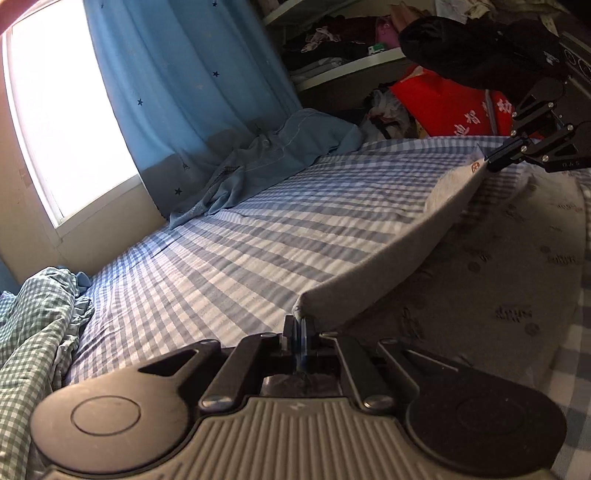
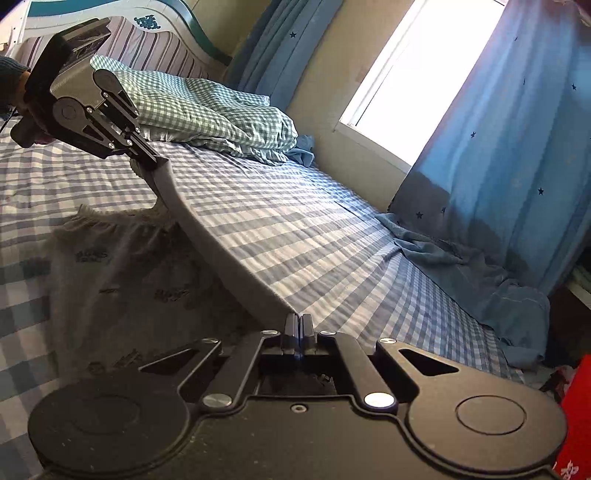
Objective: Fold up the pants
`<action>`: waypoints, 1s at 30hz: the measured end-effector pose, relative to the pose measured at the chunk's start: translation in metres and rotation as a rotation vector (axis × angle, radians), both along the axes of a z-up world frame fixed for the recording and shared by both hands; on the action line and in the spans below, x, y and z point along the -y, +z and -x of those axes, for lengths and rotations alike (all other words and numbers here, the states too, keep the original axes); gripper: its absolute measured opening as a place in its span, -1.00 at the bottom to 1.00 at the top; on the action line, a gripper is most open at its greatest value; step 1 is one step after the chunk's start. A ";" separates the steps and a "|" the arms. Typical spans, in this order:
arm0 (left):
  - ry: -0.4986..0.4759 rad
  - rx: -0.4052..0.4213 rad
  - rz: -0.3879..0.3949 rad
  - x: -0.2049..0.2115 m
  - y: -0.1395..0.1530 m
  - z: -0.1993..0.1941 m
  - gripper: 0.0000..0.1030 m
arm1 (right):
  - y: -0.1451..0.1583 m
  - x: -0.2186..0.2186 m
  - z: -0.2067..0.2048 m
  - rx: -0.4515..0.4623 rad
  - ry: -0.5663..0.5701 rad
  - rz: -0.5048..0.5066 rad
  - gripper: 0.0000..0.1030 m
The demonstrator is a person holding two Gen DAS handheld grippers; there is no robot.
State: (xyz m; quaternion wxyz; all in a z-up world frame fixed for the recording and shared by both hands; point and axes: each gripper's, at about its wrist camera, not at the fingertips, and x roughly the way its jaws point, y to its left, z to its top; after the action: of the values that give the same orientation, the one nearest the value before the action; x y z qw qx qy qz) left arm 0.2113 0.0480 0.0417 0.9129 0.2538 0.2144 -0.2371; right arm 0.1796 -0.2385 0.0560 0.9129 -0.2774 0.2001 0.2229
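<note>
Grey pants [image 1: 491,280] with a dark printed pattern lie on the checked bed sheet [image 1: 229,251]. One long edge [image 1: 373,284] is lifted off the bed and stretched between both grippers. My left gripper [image 1: 300,325] is shut on one end of that edge. My right gripper [image 1: 489,162] is shut on the other end, at the upper right. In the right wrist view my right gripper [image 2: 300,325] pinches the near end of the pants [image 2: 122,266], and my left gripper [image 2: 157,159] holds the far end at the upper left.
A blue garment [image 1: 266,162] lies crumpled by the blue curtain [image 1: 184,74] and window. A green checked duvet [image 2: 214,114] is bunched near the headboard [image 2: 147,33]. Shelves with clutter and a red bag [image 1: 447,107] stand past the bed's end.
</note>
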 end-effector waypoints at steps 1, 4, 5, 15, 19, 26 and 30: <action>-0.009 -0.003 -0.009 -0.001 -0.006 0.011 -0.99 | -0.006 -0.002 0.015 -0.006 -0.007 -0.007 -1.00; -0.023 -0.018 -0.037 -0.001 -0.023 0.030 -0.99 | -0.026 -0.009 0.044 -0.025 -0.024 -0.011 -1.00; -0.026 -0.022 -0.049 -0.001 -0.028 0.035 -0.99 | -0.034 -0.011 0.050 -0.032 -0.031 -0.011 -1.00; -0.033 -0.002 -0.083 -0.003 -0.045 0.064 -0.99 | -0.060 -0.020 0.082 -0.010 -0.062 -0.009 -1.00; -0.066 0.003 -0.090 -0.006 -0.045 0.075 -0.99 | -0.049 -0.016 0.098 -0.005 -0.029 0.021 -1.00; -0.085 -0.033 -0.131 -0.003 -0.070 0.085 -0.99 | -0.069 -0.023 0.119 -0.064 -0.021 0.058 -1.00; -0.078 -0.043 -0.128 -0.002 -0.076 0.085 -0.98 | -0.083 -0.026 0.122 -0.089 -0.027 0.068 -1.00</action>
State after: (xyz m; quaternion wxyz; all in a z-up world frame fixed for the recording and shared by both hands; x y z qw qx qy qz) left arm 0.1262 0.0501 -0.0338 0.8802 0.3146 0.2384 -0.2636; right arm 0.0580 -0.2126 -0.0274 0.8961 -0.2952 0.2518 0.2156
